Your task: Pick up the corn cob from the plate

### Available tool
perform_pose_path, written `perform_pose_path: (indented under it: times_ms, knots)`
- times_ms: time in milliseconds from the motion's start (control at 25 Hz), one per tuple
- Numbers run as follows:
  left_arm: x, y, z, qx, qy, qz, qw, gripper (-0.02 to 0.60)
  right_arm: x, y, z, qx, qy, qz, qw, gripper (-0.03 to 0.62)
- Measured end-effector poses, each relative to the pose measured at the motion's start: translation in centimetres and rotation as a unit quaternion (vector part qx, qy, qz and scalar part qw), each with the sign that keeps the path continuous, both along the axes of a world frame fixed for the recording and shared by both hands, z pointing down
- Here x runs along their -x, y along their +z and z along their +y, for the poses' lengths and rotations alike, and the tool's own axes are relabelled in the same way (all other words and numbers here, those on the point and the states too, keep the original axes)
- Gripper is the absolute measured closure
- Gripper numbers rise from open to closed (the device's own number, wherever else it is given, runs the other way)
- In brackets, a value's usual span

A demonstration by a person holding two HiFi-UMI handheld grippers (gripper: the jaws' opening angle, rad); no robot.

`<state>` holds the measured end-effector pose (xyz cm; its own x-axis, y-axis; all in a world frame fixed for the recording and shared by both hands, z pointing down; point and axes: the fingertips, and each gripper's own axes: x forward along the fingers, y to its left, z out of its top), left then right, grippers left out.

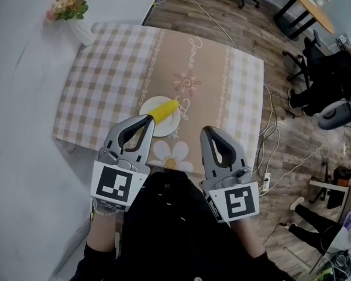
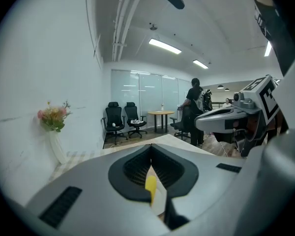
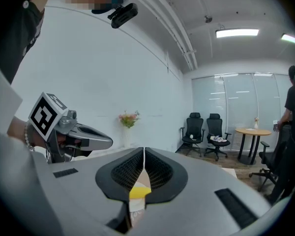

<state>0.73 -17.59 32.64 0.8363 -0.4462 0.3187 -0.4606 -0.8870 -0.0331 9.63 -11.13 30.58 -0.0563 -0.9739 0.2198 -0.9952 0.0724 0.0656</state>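
Observation:
A yellow corn cob [image 1: 164,109] lies on a small white plate [image 1: 168,126] near the front edge of the cloth-covered table [image 1: 105,81]. My left gripper [image 1: 148,118] is shut with nothing in it, its tip over the plate's left rim, right beside the cob's near end. My right gripper [image 1: 205,130] is also shut and empty, off to the plate's right. Through the gap behind the closed jaws in the left gripper view, a strip of the corn cob [image 2: 150,187] shows. The right gripper view likewise shows the corn cob [image 3: 138,191] beyond its closed jaws.
A white vase of flowers [image 1: 76,16] stands at the table's far left corner by the wall. Cables trail over the wooden floor to the right. Office chairs, a round table [image 1: 307,4] and a seated person [image 1: 333,69] are farther off.

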Motion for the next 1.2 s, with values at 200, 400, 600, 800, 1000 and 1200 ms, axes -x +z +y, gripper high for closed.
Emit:
perform_pose_path:
  times_ms: [200,400,600,800,1000,1200]
  knots:
    - [-1.0,2.2,-0.6,-0.014,0.024,-0.037,0.9989,0.568,-0.5,0.6,0.1,0.007,0.001,-0.003,1.0,0.549]
    - [-1.9,4.3,-1.2,-0.006,0.039,-0.06,0.9974,0.568,-1.0,1.1,0.2,0.014,0.004,-0.006,1.0,0.549]
    - [-2.8,6.2,-1.6,0.011,0.049,-0.084,0.9952,0.535,-1.6,1.6,0.4,0.018,0.008,-0.012,1.0,0.549]
    - [-3.6,8.2,-2.5,0.025,0.046,-0.098,0.9938,0.458,-2.0,2.0,0.5,0.022,0.01,-0.016,1.0,0.549]
    - [-4.4,11.0,-2.9,0.043,0.047,-0.129,0.9896,0.405,-2.6,2.8,0.8,0.034,0.013,-0.021,0.999,0.549]
    - [-5.2,15.5,-3.6,0.072,0.054,-0.168,0.9817,0.377,-3.8,3.2,0.3,0.037,0.02,-0.022,0.999,0.549]
